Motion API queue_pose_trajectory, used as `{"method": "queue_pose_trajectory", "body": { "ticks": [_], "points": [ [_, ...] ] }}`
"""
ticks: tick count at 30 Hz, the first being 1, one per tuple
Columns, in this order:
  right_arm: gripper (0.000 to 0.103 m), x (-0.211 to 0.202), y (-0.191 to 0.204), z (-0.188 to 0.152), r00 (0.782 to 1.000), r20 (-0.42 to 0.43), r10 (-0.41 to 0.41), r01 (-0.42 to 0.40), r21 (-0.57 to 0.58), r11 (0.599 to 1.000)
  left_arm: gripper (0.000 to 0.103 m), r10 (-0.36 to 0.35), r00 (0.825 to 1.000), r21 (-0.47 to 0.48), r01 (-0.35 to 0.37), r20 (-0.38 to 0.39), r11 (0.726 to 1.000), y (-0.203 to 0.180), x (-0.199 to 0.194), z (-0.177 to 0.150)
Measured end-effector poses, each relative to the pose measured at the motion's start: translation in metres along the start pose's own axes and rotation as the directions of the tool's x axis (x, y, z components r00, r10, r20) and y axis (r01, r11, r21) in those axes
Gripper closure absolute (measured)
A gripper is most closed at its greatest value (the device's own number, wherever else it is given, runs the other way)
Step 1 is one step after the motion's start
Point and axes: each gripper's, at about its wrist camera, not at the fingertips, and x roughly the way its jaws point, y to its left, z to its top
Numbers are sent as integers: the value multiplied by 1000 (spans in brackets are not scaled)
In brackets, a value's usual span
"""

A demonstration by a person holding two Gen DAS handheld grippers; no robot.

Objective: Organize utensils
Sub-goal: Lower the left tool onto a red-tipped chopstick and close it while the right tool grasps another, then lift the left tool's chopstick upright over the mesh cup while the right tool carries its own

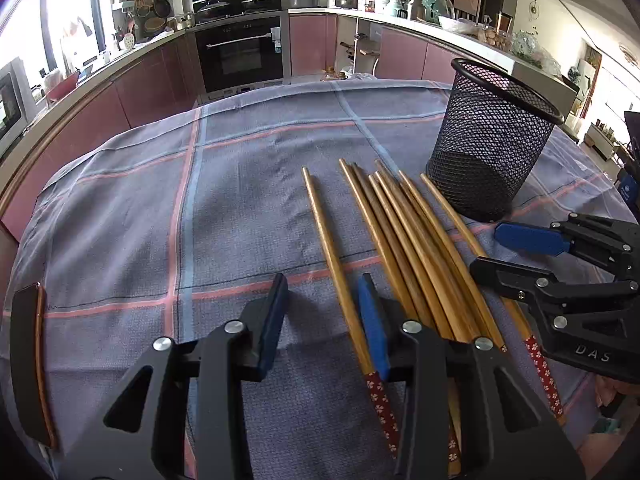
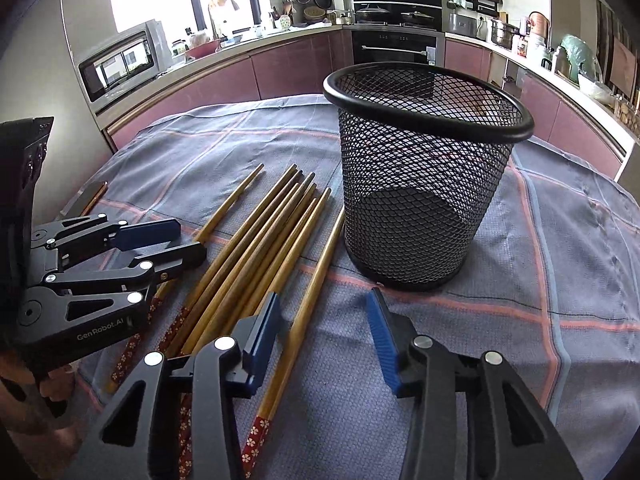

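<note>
Chopsticks (image 1: pixel 404 248) loose on checked cloth (image 1: pixel 224 208), w/ mesh cup (image 2: pixel 420 184) upright just right of them.
Left gripper (image 1: pixel 324 320) and right gripper (image 2: pixel 324 332) both spread wide, holding nothing, near the chopsticks' patterned ends.

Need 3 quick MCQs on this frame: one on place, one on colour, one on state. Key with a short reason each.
1. Where does the black wire-mesh cup stand relative to the wooden chopsticks with red flowered ends?
A. To their right in the right wrist view
B. On top of them
C. Off the cloth

2. What colour are the pads on the gripper fingers?
A. Red
B. Blue
C. White

3. What is the state of the mesh cup?
A. Lying on its side
B. Upright and full of chopsticks
C. Upright, no chopsticks in it

Key: 1 A, the cup sits on the grey checked cloth beside the chopstick tips. 2 B, blue pads show on the left gripper and right gripper. 3 C, the mesh shows only the cup's bare bottom.
</note>
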Motion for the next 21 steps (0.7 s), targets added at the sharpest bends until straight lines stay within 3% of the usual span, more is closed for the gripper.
{"method": "queue_pose_trajectory", "body": {
  "ticks": [5,13,21],
  "points": [
    [94,-1,-14,-1,995,-7,102,-102,82,991,90,-19,1000,-16,19,0,1000,-1,2,0],
    [97,-15,-17,-6,987,21,159,-160,91,983,95,-46,999,-62,46,12,997,-1,-7,-5],
    [97,-59,-16,-1,966,124,227,-233,41,972,96,-111,991,-62,116,75,991,4,-46,-2]
  ]
}}
